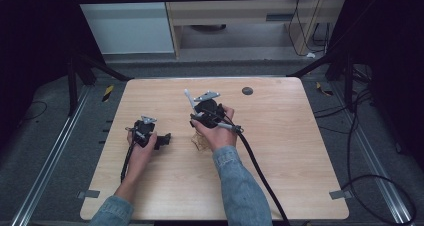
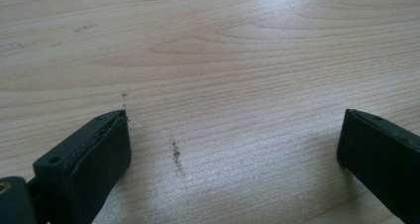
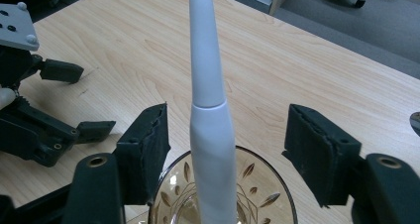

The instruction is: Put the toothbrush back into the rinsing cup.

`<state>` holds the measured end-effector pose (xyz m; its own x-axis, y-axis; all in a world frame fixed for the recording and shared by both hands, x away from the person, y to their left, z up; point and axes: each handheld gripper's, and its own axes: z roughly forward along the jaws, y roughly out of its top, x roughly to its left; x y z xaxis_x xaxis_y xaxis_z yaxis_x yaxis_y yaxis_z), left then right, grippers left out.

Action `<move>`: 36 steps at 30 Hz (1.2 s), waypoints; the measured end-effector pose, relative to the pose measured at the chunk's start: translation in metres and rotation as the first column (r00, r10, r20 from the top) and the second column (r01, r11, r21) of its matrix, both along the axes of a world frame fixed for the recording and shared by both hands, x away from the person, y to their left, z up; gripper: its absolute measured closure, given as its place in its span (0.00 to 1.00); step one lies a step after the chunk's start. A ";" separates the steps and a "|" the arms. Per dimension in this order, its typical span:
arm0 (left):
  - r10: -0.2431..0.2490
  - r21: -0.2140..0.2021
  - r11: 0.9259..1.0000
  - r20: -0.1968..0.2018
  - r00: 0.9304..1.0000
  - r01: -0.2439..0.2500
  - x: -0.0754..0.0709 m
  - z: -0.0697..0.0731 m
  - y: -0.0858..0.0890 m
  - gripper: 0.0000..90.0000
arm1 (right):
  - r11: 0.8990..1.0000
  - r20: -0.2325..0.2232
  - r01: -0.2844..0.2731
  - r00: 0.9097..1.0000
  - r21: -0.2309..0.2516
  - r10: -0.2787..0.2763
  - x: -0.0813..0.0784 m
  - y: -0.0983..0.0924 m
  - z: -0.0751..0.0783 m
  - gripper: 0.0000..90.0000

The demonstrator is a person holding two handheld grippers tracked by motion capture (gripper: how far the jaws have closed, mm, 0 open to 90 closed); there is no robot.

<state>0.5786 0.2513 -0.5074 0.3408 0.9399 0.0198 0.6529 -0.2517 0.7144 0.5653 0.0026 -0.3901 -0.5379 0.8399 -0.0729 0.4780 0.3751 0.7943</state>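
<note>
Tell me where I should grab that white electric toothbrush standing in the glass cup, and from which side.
Grip the thick lower handle of the white toothbrush just above the glass cup's rim, not the thin tapering neck. Come in level, as the right gripper is placed now, its open jaws on either side of the handle. The brush stands nearly upright, so a sideways pinch probably holds best.

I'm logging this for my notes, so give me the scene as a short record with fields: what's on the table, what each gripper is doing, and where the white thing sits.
surface: wooden table
white stick: stands in the glass cup, between the right gripper's jaws, pads not touching it
glass cup: clear, leaf pattern, under the right gripper
right gripper: open around the stick
left gripper: open, nothing between the jaws, low over bare wood
dark disc: near the table's far edge
</note>
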 end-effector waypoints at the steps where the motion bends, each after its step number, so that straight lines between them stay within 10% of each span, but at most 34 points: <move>1: 0.000 0.000 1.000 0.000 1.000 0.000 0.000 0.000 0.000 0.00 | 1.000 0.001 0.000 1.000 0.000 0.000 0.000 0.000 0.000 0.35; 36: 0.001 0.001 1.000 0.000 1.000 -0.001 0.000 0.000 0.000 0.00 | 1.000 0.034 -0.001 0.999 0.023 0.000 -0.003 -0.016 0.012 0.08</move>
